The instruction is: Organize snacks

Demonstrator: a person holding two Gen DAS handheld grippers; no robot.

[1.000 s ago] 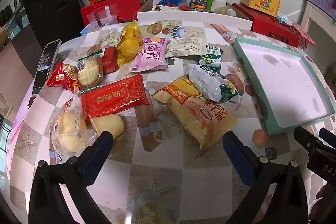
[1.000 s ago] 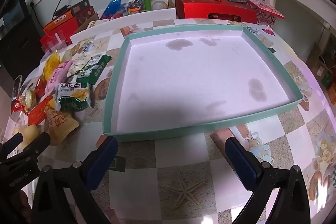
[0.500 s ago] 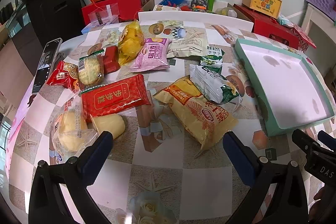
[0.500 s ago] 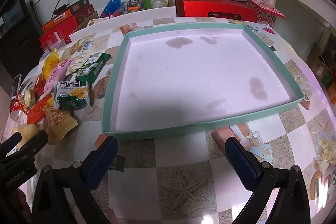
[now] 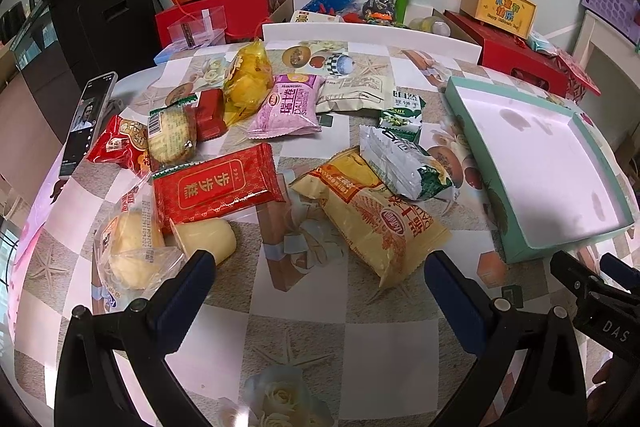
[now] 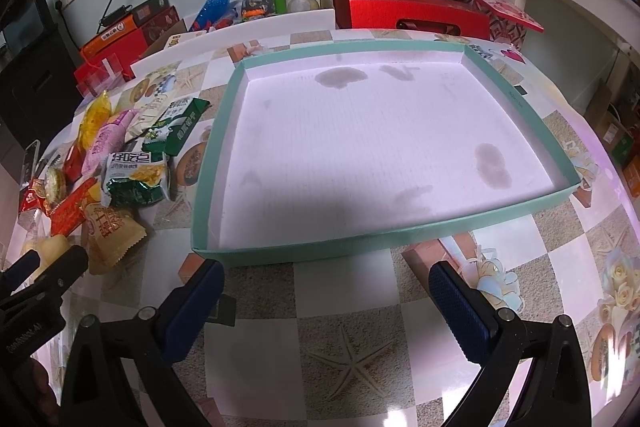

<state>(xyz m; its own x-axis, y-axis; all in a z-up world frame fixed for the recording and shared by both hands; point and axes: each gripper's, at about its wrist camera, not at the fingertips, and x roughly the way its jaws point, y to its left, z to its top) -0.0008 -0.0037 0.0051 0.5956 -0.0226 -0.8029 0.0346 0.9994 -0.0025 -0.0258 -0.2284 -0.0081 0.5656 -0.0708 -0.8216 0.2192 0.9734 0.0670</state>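
A shallow rectangular cardboard tray [image 6: 560, 183] with mint-green walls and a pale, stain-marked floor lies on a round tabletop [image 6: 348, 359] covered in a checkered seaside-print cloth; nothing lies inside the tray. All the snacks sit in a loose scatter to the left of the tray, none touching it.

Nearest the tray: one white-and-green crinkled foil bag [image 5: 404, 165], resting partly on one large yellow plastic bag with red lettering [image 5: 376, 219]; one small dark-green and white packet [image 5: 402, 115] lies just behind them. Farther left of the tray: one beige paper-look packet [image 5: 354, 93]; one pink plastic packet [image 5: 290, 107]; one clear bag of yellow pieces [image 5: 246, 83]; one flat red foil packet with gold characters [image 5: 216, 187]; one small red wrapped block [image 5: 210, 115]; one clear-wrapped round biscuit pack with a green edge [image 5: 172, 137]; one red crinkled packet [image 5: 120, 145]; one clear bag holding pale round buns [image 5: 128, 247]; one pale yellow jelly cup on its side [image 5: 206, 239]. That makes twelve snack items. One black smartphone [image 5: 86, 123] lies at the tabletop's far left edge.

The left gripper [image 5: 320, 265] hangs above the cloth, left of the tray's near corner, its blue-padded fingers [image 5: 192, 277] spread wide and holding nothing; the right gripper [image 6: 326, 285] hangs before the tray's near wall, its fingers [image 6: 460, 301] likewise released and empty.
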